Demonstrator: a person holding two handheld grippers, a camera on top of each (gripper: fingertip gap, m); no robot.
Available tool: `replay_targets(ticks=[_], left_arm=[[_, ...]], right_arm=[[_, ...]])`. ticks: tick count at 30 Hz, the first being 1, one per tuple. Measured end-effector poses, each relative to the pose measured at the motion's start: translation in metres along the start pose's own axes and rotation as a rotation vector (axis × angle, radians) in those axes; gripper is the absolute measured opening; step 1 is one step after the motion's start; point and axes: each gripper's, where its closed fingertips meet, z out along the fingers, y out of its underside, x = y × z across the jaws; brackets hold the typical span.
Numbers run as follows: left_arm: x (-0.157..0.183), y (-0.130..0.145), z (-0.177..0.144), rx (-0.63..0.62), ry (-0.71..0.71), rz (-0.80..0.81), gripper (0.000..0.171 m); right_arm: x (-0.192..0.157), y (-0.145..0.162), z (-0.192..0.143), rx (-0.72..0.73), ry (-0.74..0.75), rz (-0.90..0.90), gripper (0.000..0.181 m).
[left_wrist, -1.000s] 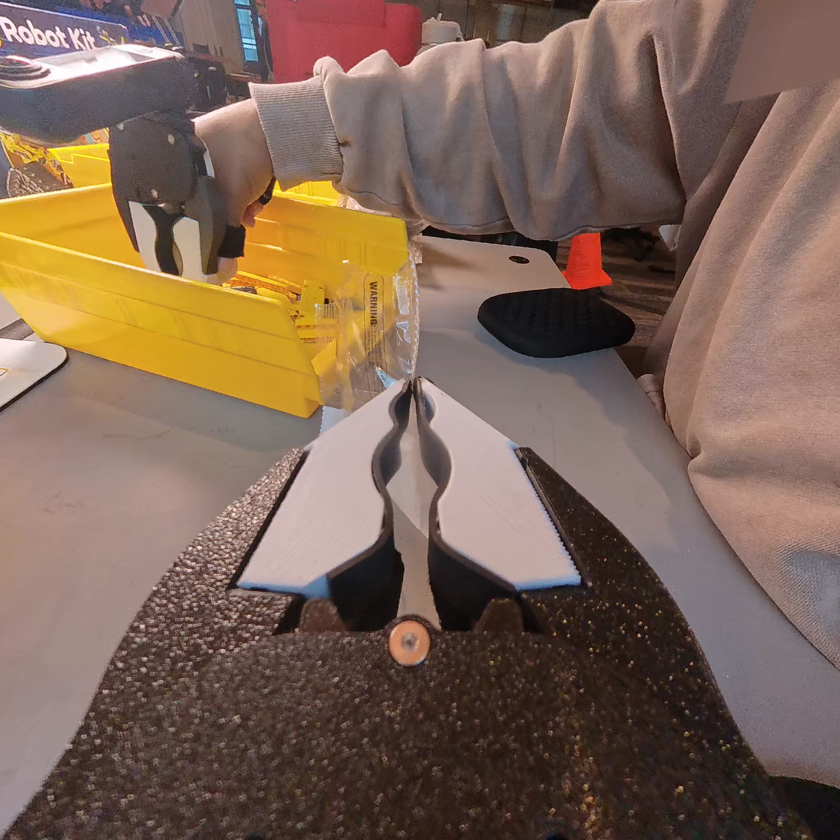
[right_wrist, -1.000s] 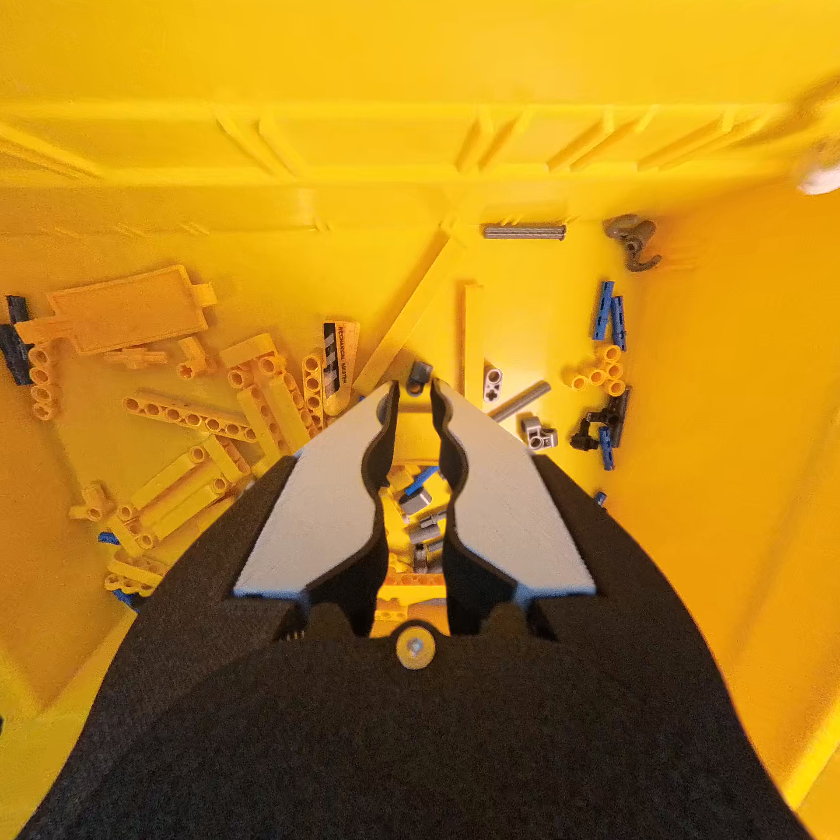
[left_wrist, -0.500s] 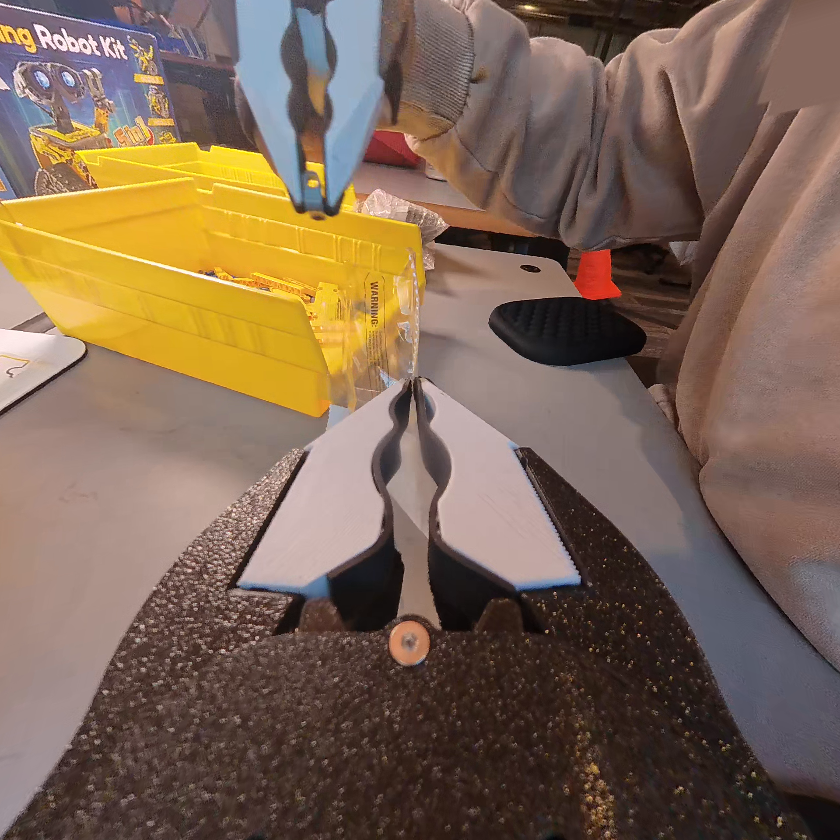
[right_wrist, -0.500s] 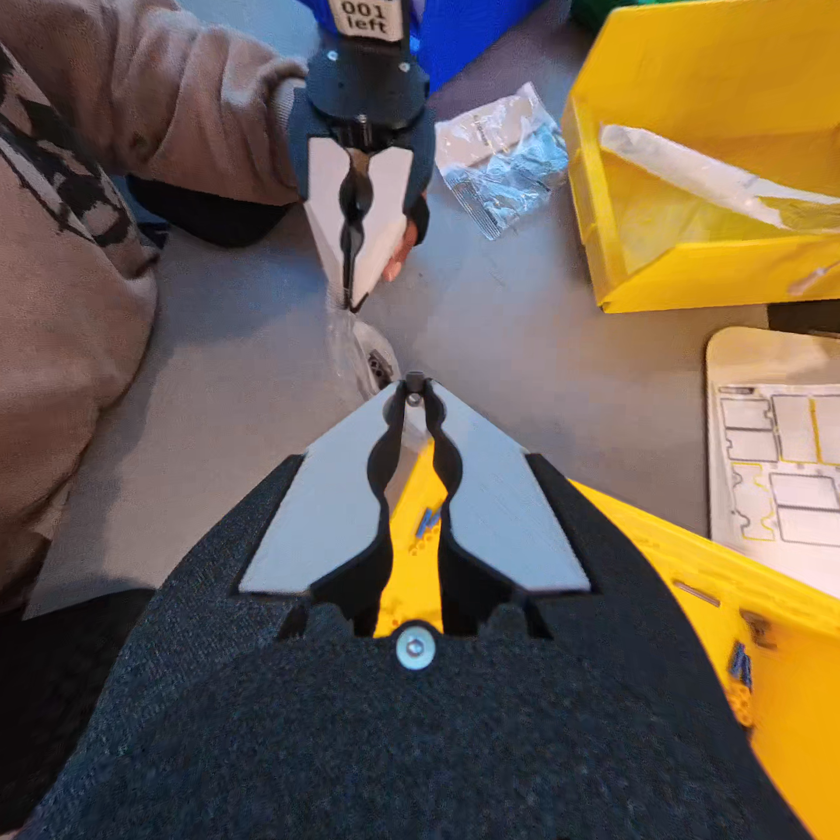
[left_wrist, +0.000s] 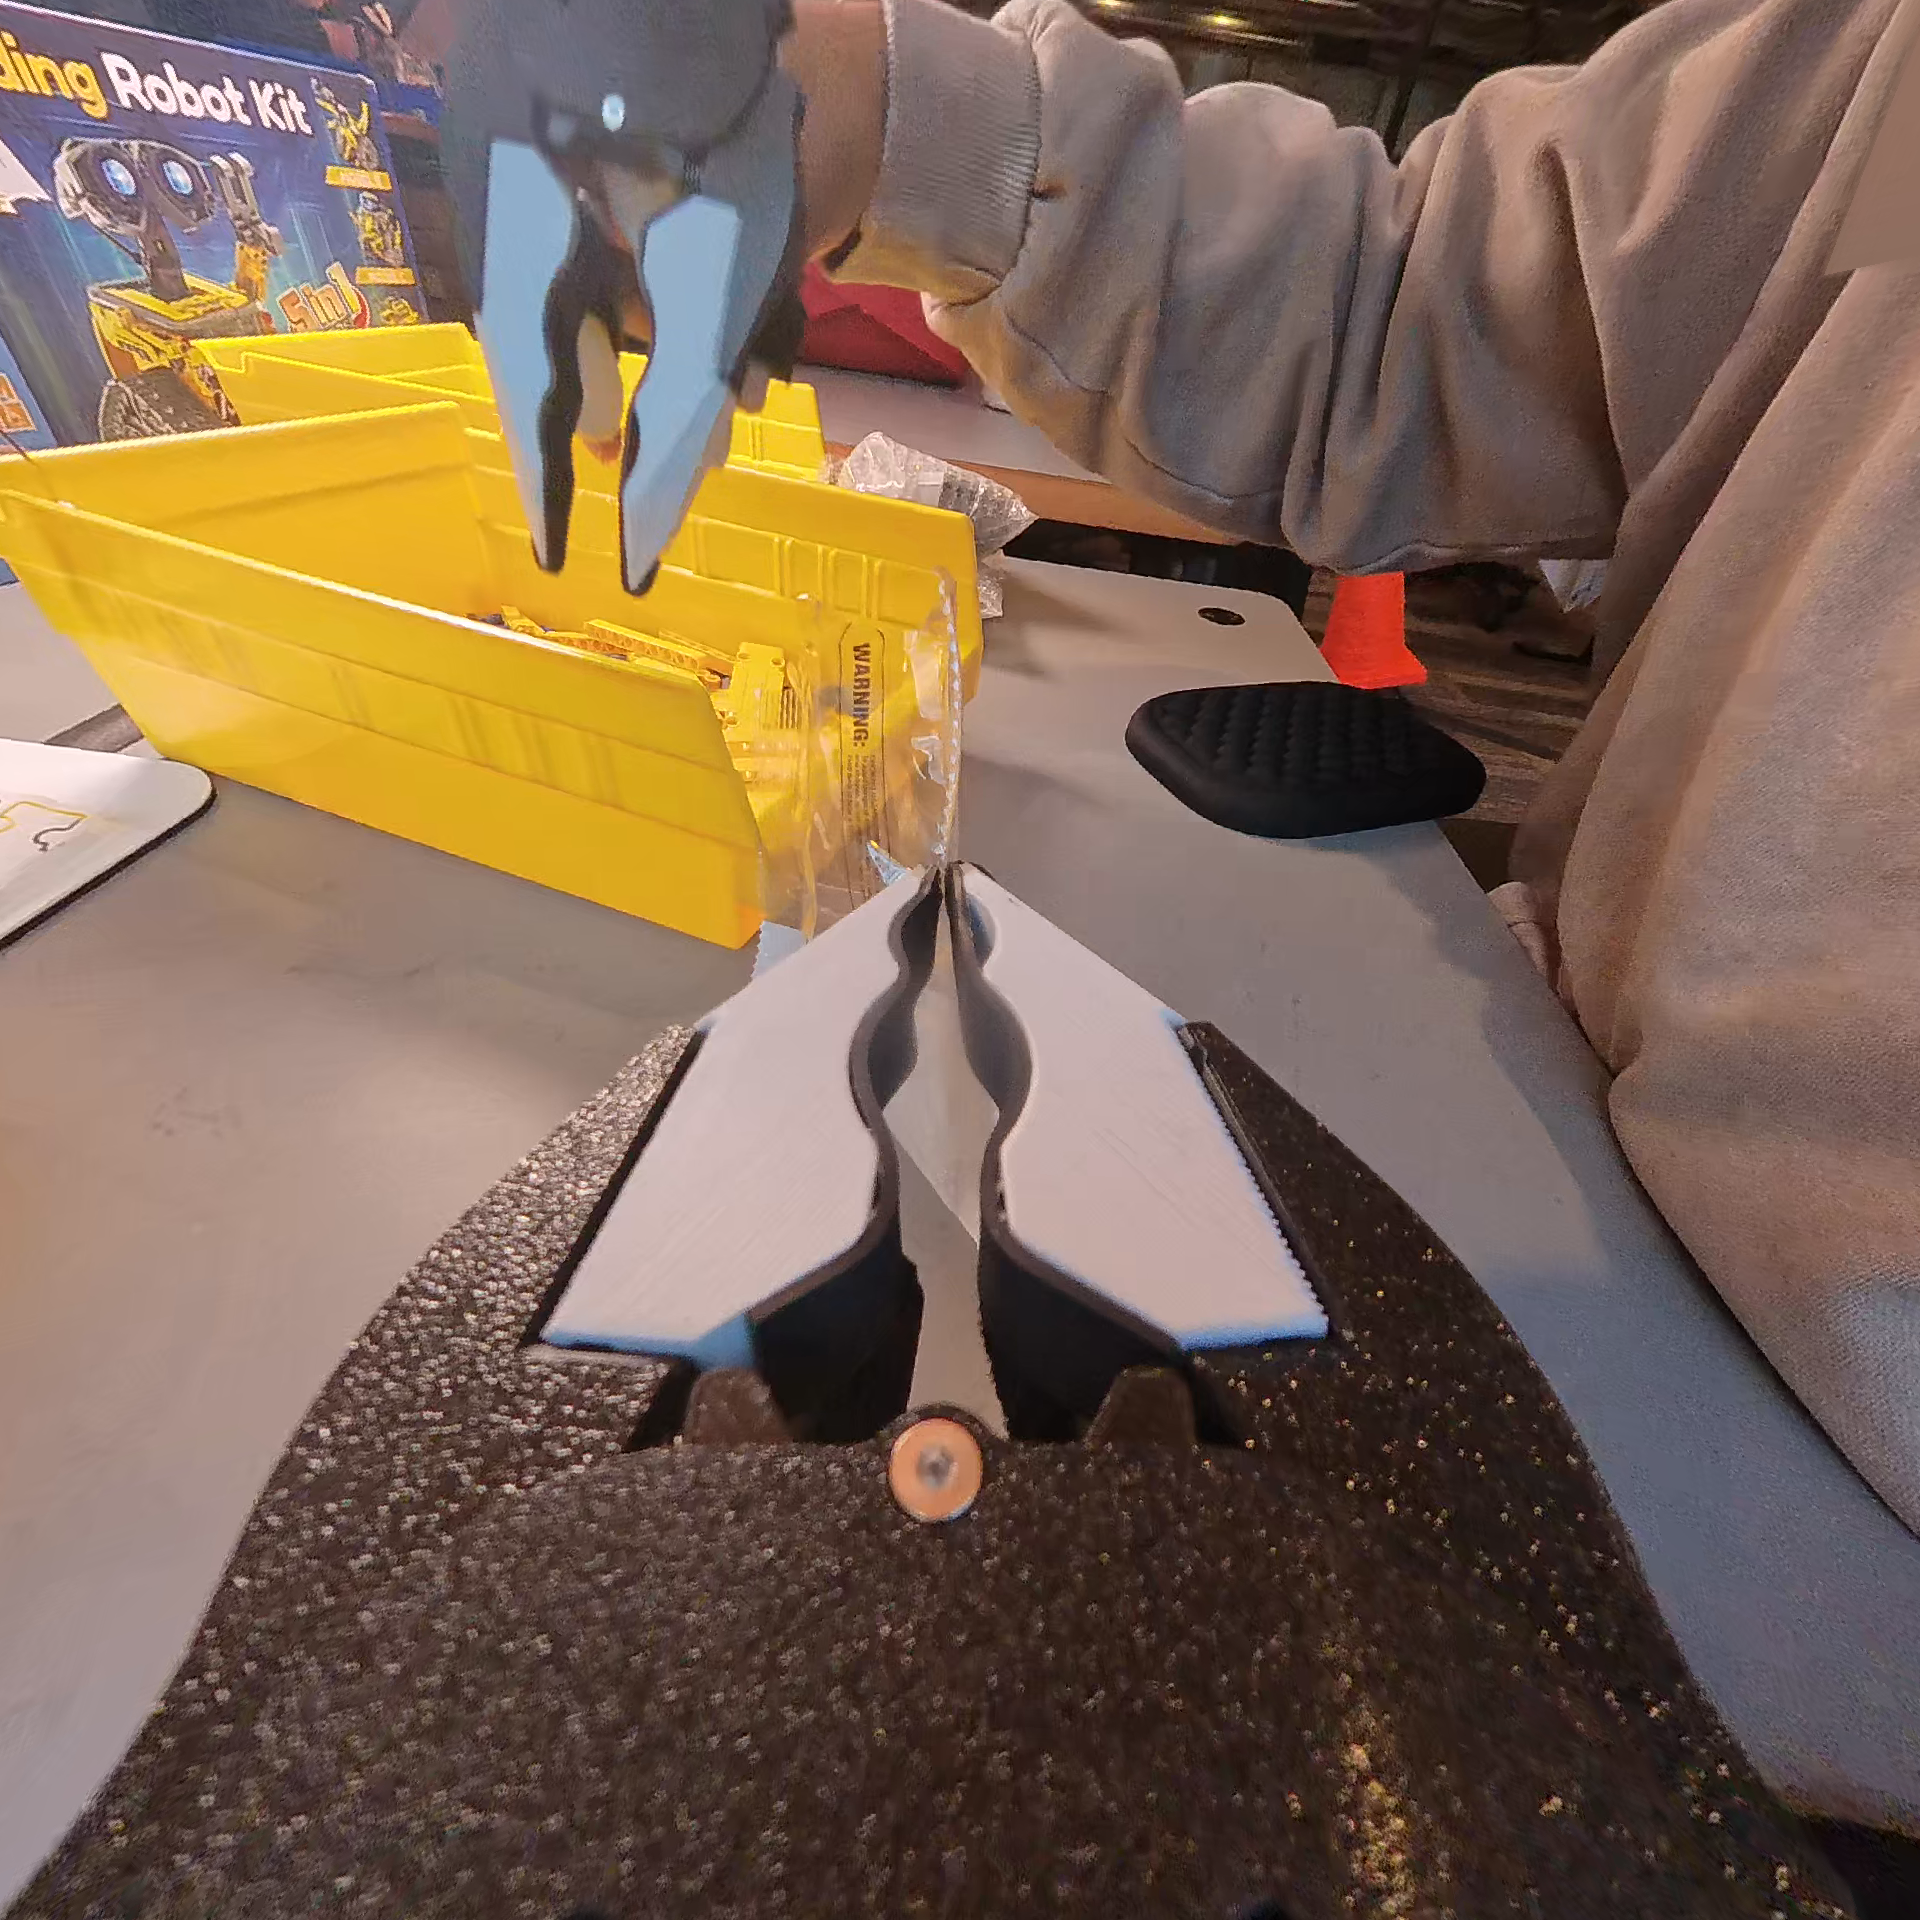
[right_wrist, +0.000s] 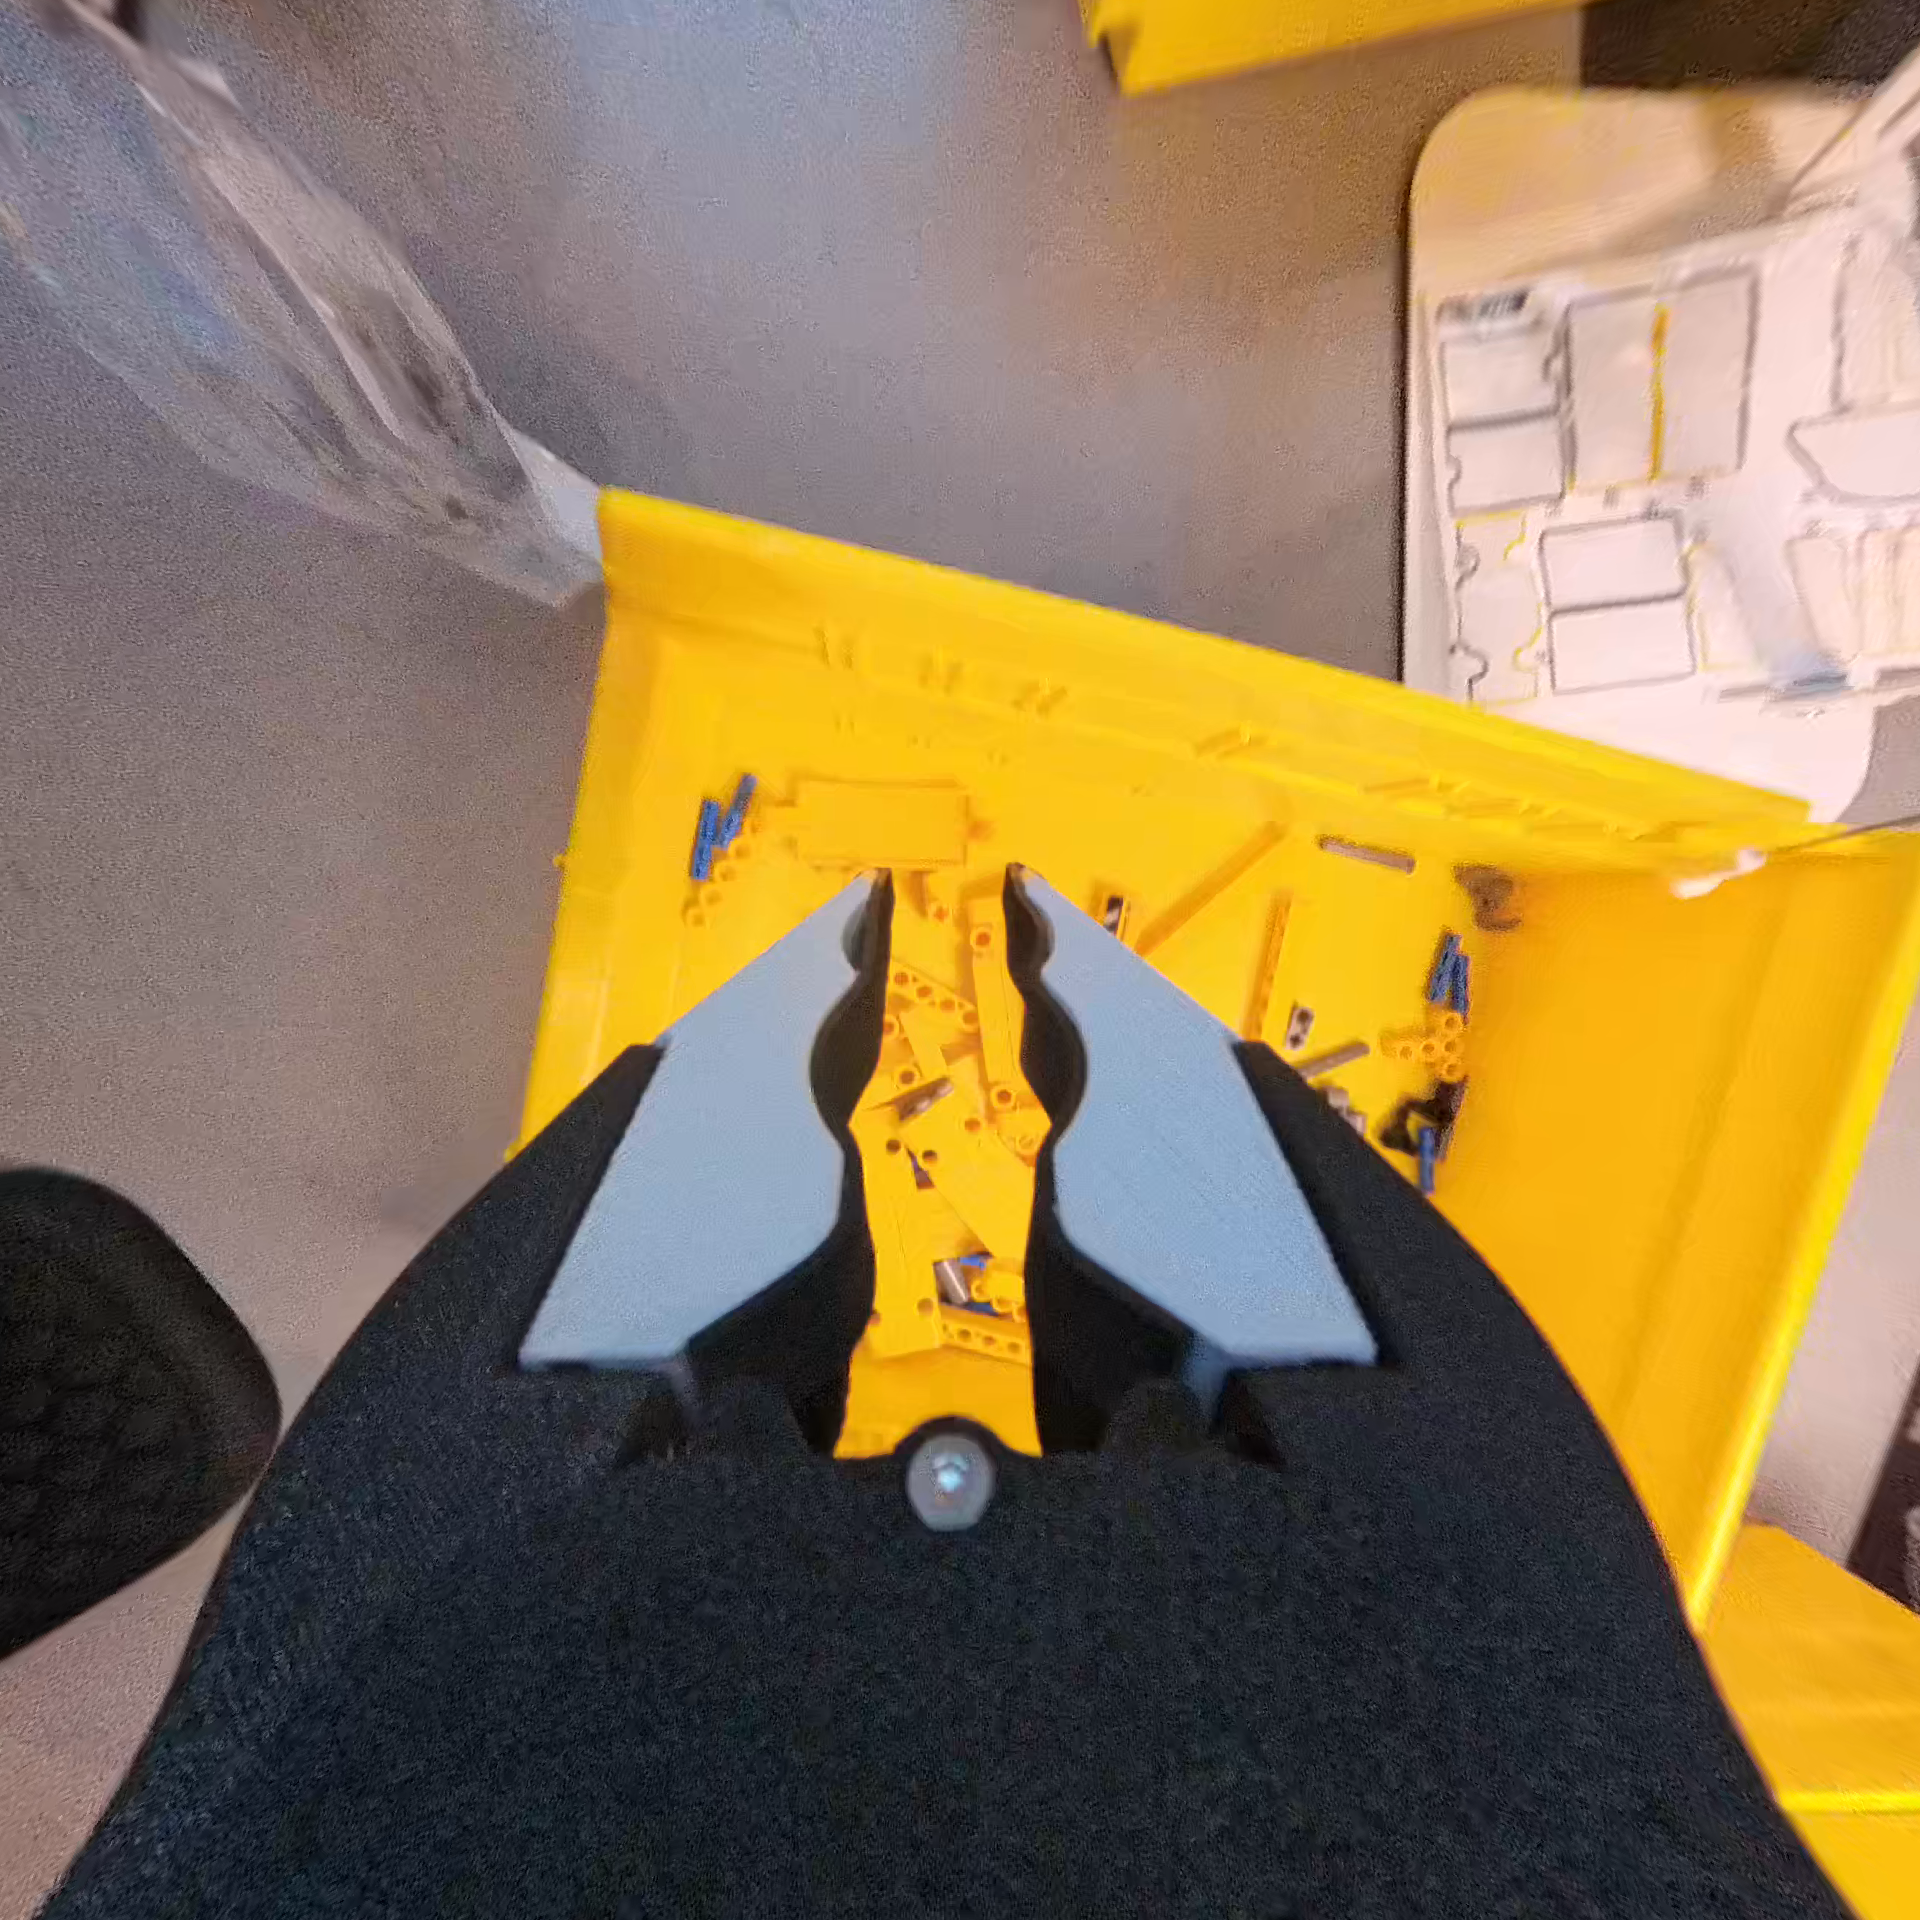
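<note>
Grey table (left_wrist: 312, 1039) bears yellow bin (left_wrist: 416, 717), black pad (left_wrist: 1304, 758).

Even, fairly bright indoor light with soft shadows on the grey surface (left_wrist: 312, 1091). The right wrist view is smeared by motion blur. Wide-angle bending curves both pictures' edges.

1. Blue box (left_wrist: 187, 208), standing behind the yellow bins (left_wrist: 436, 707): large white and yellow title lettering across the top, smaller yellow print and a numeral badge beside a robot picture. Legible.
2. Clear plastic bag (left_wrist: 862, 748), its edge pinched between the closed tips of the left gripper (left_wrist: 945, 883): one bold black heading run vertically, with a block of fine black print under it. Heading legible, fine print too small.
3. White sheet (right_wrist: 1662, 468) on the table (right_wrist: 935, 260): outlined diagrams and a small dark header strip, blurred and unreadable.
</note>
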Motion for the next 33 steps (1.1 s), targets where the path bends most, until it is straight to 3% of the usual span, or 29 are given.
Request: replay_targets(ticks=[3,5,8,10,13,17,21,23,26,29,33], left_arm=[[0.0,0.0,0.0,-0.002,0.0,0.002,0.0],[0.0,0.0,0.0,-0.001,-0.002,-0.002,0.0],[-0.001,0.001,0.0,0.0,-0.004,-0.006,0.0],[-0.002,0.001,-0.001,0.0,-0.005,-0.008,0.0],[-0.003,0.001,-0.001,0.002,-0.005,-0.01,0.0],[-0.002,0.002,0.0,0.0,0.002,-0.015,0.0],[-0.002,0.005,0.0,-0.008,0.005,-0.019,0.0],[-0.002,0.004,0.0,-0.005,0.003,-0.019,0.0],[-0.003,0.004,0.0,-0.004,0.003,-0.022,0.0],[-0.003,0.006,0.001,-0.007,0.006,-0.025,0.0],[-0.003,0.007,0.002,-0.01,0.006,-0.03,0.0]], right_arm=[[0.007,0.043,0.031,-0.13,-0.036,0.047,0.025],[0.022,0.072,0.045,-0.255,0.023,0.016,0.031],[0.028,0.089,0.058,-0.306,0.0,0.02,0.03],[0.023,0.087,0.059,-0.3,-0.052,0.012,0.015],[0.019,0.069,0.052,-0.226,-0.096,0.025,0.014],[0.001,0.004,0.029,0.054,-0.176,0.053,0.011],[0.004,-0.009,0.017,0.087,-0.11,0.012,0.029],[0.015,0.006,0.013,0.031,-0.071,0.03,0.027],[0.011,0.055,0.019,-0.194,-0.108,0.046,0.026],[0.006,0.103,0.028,-0.436,-0.105,-0.059,0.028],[0.008,0.12,0.04,-0.51,-0.1,-0.127,0.029]])
